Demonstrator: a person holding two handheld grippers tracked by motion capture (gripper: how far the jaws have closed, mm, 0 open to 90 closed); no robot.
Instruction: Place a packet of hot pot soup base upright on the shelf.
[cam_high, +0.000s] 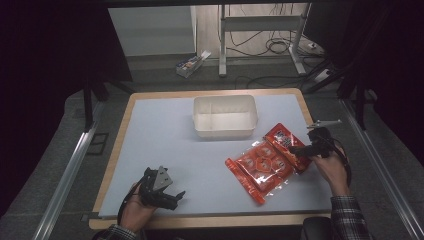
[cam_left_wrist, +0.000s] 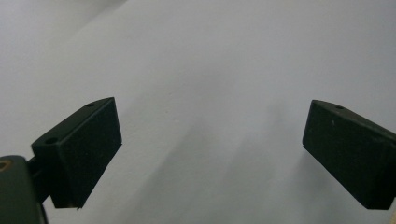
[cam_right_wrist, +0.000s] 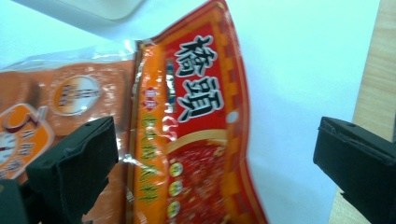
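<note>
left gripper (cam_high: 176, 196) near the front edge, jaws wide apart over bare mat, right gripper (cam_high: 295, 150) jaws spread too (nothing pinched), red packet (cam_high: 286, 145) lying flat, long axis front-to-back, overlapping orange bag (cam_high: 257, 167), white bin (cam_high: 225, 116) farther back, table (cam_high: 150, 140)

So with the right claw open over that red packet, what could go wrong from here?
The red packet lies partly on the orange multipack, so a closing right claw might pinch both wrappers or slip off the glossy film. The packet also sits near the table edge, so a nudge could push it off. The white bin stands apart, so a weak grip could drop it on the way.
</note>
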